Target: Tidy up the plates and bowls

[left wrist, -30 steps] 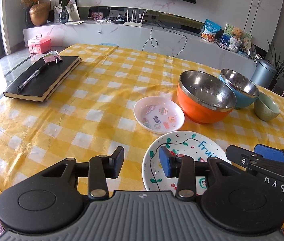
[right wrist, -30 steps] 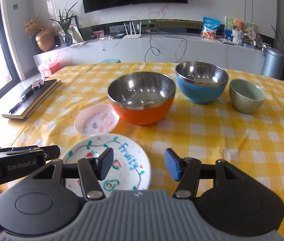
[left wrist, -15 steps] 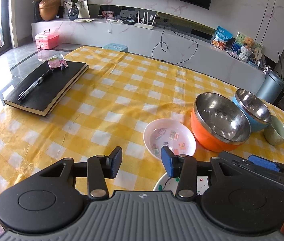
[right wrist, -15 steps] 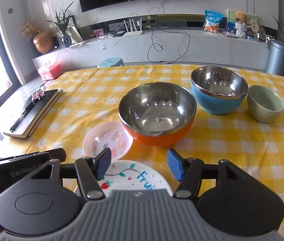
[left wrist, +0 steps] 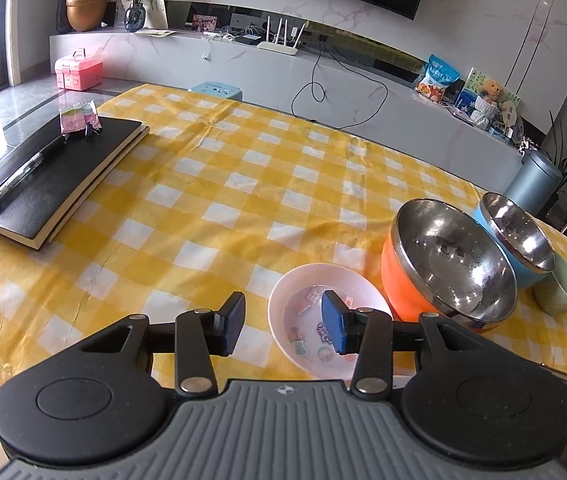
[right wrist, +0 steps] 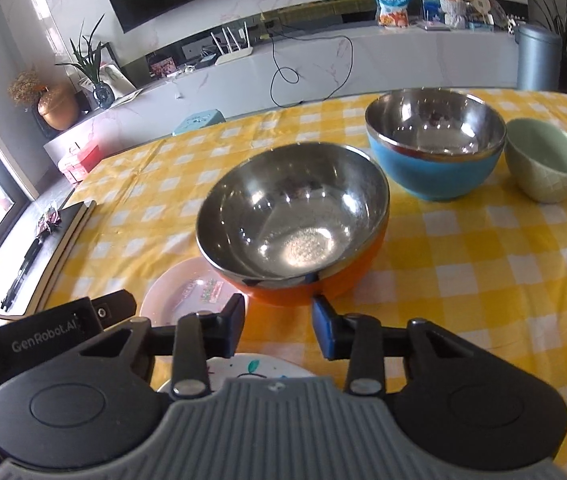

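The plates and bowls sit on the checked table: orange bowl, blue bowl, green bowl, small pink plate. The painted plate is mostly hidden behind the right gripper, whose jaws are closing on nothing. The left gripper is parted, empty.

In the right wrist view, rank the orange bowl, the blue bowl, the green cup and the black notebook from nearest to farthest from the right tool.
1. orange bowl, just ahead of the right tool, whose jaws are closing with nothing between them.
2. blue bowl, behind it, to the right.
3. green cup, right of the blue bowl; close to it in distance.
4. black notebook, far left edge; its rank against the cup is unclear.
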Motion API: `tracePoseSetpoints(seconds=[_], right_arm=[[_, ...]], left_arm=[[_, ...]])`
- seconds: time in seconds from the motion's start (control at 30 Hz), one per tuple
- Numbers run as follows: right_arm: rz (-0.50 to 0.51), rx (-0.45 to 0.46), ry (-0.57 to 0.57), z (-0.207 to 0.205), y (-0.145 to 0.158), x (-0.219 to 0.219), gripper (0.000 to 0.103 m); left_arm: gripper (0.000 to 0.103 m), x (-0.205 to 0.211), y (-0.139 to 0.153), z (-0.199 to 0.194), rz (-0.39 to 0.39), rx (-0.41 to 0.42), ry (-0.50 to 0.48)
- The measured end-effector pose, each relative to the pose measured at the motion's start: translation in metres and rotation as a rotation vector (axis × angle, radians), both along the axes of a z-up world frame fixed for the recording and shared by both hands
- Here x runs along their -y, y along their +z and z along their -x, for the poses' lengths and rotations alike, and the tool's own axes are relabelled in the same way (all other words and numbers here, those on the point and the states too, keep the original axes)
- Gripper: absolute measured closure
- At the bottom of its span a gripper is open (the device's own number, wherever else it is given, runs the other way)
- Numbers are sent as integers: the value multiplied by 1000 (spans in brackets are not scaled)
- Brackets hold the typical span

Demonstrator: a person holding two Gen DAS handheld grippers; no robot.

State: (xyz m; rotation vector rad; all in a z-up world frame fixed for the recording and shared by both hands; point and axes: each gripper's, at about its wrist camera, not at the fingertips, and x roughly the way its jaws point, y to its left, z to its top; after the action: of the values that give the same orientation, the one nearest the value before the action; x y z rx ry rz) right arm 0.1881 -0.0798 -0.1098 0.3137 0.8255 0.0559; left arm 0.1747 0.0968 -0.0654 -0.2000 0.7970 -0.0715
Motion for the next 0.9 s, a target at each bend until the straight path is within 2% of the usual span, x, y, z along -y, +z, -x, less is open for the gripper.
tracePoseSetpoints(seconds=[0.1, 0.23, 0.4, 0.53, 0.57, 0.73, 0.9], right_arm=[[-24, -18, 7, -4, -7, -2, 74], [-58, -25, 20, -8, -15, -7, 76], [-80, -42, 32, -18, -24, -17, 91], [-87, -51, 38, -21, -29, -19, 94], [-94, -52, 41, -23, -30, -20, 97], [-97, -48, 42, -26, -31, -22, 99], [-102, -23, 64, -23, -21, -29, 99]], left_arm=[[60, -1, -8, -7, -9, -15, 12], [68, -4, -19, -12, 19, -40, 12], [87, -3, -27, -14, 25, -46, 4], [96, -3, -29, -16, 29, -51, -4], [98, -3, -30, -17, 30, -52, -7], [99, -3, -28, -15, 19, -44, -9], [99, -13, -15, -9, 15, -25, 14]])
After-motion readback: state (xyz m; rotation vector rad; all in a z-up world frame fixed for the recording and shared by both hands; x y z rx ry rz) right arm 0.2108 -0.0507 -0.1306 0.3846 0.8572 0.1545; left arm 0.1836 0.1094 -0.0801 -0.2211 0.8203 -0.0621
